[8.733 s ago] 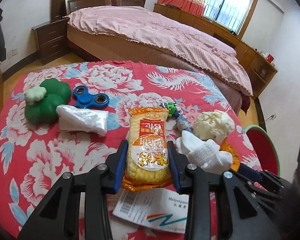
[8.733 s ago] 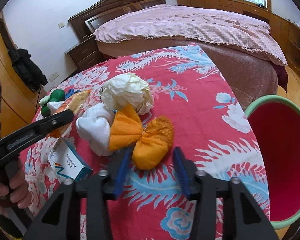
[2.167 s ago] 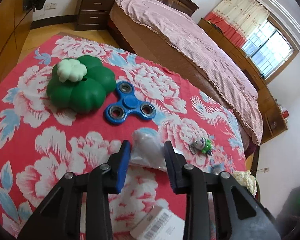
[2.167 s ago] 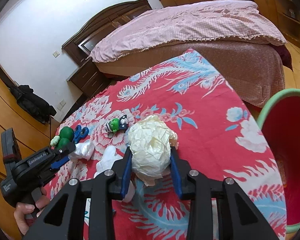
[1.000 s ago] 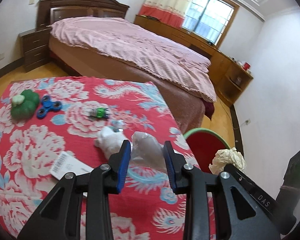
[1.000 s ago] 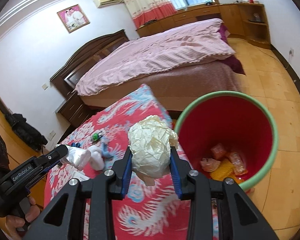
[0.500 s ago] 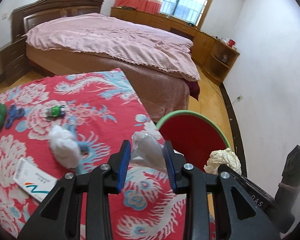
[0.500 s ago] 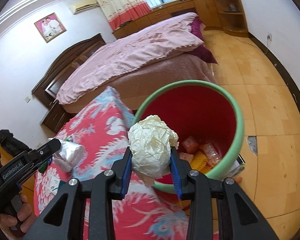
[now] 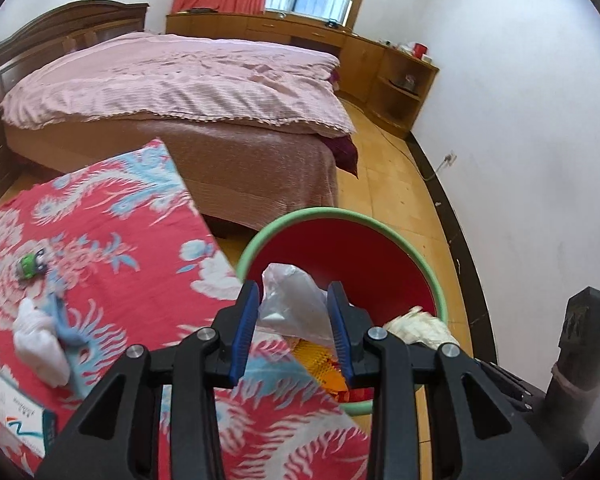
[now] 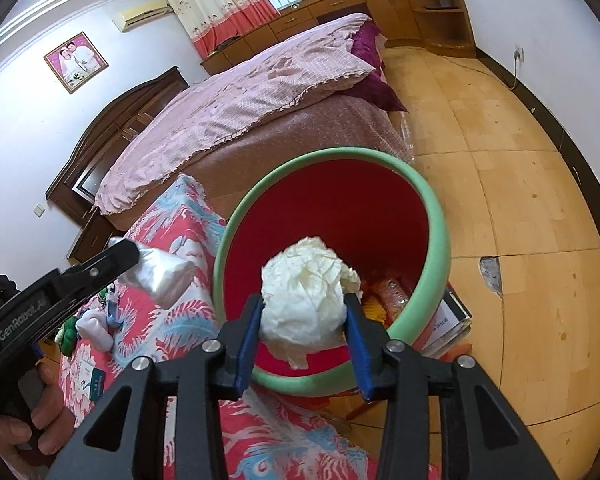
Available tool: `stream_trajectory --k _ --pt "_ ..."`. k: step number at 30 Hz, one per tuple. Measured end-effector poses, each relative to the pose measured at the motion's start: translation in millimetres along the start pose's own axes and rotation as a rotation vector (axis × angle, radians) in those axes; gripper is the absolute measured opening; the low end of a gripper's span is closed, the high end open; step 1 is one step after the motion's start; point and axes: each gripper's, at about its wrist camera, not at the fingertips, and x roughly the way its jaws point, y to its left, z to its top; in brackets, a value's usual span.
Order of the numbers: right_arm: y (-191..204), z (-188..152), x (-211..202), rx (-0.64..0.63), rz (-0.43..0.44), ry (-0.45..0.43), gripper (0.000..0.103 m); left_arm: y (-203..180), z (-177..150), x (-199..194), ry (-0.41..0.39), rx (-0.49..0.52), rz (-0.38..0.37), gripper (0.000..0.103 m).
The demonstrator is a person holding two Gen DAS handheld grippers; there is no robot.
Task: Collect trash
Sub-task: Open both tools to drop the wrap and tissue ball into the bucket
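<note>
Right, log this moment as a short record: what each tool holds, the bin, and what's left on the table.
left tool: shut on clear plastic bag, near the bin's rim
right tool: opening, crumpled paper ball between its pads, above the bin's mouth
bin: red inside, green rim, orange wrappers at the bottom
table: white sock, small green toy, box

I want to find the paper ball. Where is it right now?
In the right wrist view, the paper ball sits between the opening jaws of the right gripper, above the red bin beside the table.
</note>
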Motion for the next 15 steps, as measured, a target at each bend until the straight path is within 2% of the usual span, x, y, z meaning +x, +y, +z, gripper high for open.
stream_trajectory --k 2,7,15 --pt "-2 1 0 -0.001 -0.002 -0.003 0.045 -4 1 5 0.009 0.005 -0.008 0.035" --pt "-5 2 0 0.003 0.002 -0.009 0.047 -6 1 11 0.031 0.002 0.010 0.047" --pt "-5 2 -1 -0.006 0.008 -0.006 0.053 4 -1 7 0.036 -0.025 0.039 0.047"
